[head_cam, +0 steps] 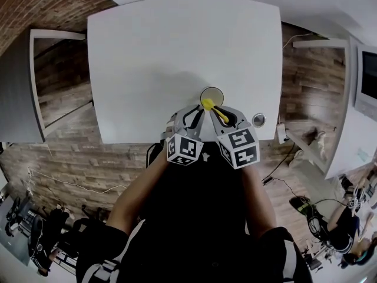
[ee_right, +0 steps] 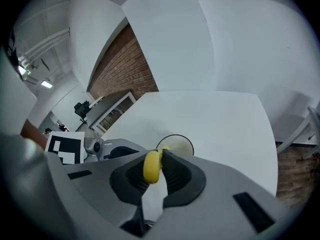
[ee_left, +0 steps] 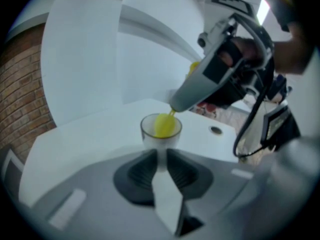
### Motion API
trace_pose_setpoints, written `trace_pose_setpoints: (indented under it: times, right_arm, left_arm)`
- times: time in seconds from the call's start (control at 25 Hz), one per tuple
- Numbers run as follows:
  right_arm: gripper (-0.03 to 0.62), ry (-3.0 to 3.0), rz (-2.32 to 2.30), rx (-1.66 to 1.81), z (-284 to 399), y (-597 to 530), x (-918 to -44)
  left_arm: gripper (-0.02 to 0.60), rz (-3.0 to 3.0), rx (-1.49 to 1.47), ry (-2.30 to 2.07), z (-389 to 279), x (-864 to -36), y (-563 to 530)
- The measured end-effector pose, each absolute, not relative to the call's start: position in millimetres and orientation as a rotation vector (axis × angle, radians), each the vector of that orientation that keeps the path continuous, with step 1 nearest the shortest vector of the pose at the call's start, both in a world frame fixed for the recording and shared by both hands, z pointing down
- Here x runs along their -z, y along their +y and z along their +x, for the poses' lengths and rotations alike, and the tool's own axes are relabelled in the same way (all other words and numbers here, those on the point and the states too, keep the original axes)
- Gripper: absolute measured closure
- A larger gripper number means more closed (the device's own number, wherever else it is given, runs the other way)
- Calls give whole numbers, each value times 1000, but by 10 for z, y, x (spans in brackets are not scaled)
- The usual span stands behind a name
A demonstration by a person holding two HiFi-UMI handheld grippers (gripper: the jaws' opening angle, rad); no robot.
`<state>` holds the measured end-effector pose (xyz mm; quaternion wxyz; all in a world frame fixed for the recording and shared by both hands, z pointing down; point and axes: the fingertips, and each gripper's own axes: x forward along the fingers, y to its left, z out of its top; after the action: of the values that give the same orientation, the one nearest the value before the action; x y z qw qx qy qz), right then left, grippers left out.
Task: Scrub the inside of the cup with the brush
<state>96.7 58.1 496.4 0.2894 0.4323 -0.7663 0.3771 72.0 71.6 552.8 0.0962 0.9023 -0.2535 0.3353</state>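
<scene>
A small translucent cup (head_cam: 211, 93) stands near the front edge of the white table (head_cam: 177, 46). In the left gripper view the cup (ee_left: 161, 134) sits right at the tips of my left gripper (ee_left: 161, 159), its lower part running down between the pads, which stand a narrow way apart and seem to press on it. My right gripper (ee_right: 157, 164) is shut on the yellow brush handle (ee_right: 152, 167) and comes in from the right (ee_left: 187, 100). The yellow brush head (ee_left: 163, 125) is down inside the cup. In the head view both grippers (head_cam: 197, 109) (head_cam: 219, 114) meet at the cup.
A round grommet hole (head_cam: 258, 120) lies in the table just right of the cup. The table's front edge runs under my hands. Other desks stand at the left (head_cam: 53, 81) and right (head_cam: 321, 87) over a brick-patterned floor, where cables (head_cam: 283, 181) lie.
</scene>
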Motion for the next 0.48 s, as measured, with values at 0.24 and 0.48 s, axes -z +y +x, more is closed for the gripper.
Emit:
trace_pose_setpoints:
  times: [0.24, 0.48]
  right_arm:
    - [565, -1993, 1087, -1019, 933, 506, -5188]
    - [565, -1899, 992, -946, 901, 452, -5352]
  left_arm:
    - [518, 2677, -977, -753, 746, -5530, 702]
    - [518, 2680, -972, -747, 780, -5514, 711]
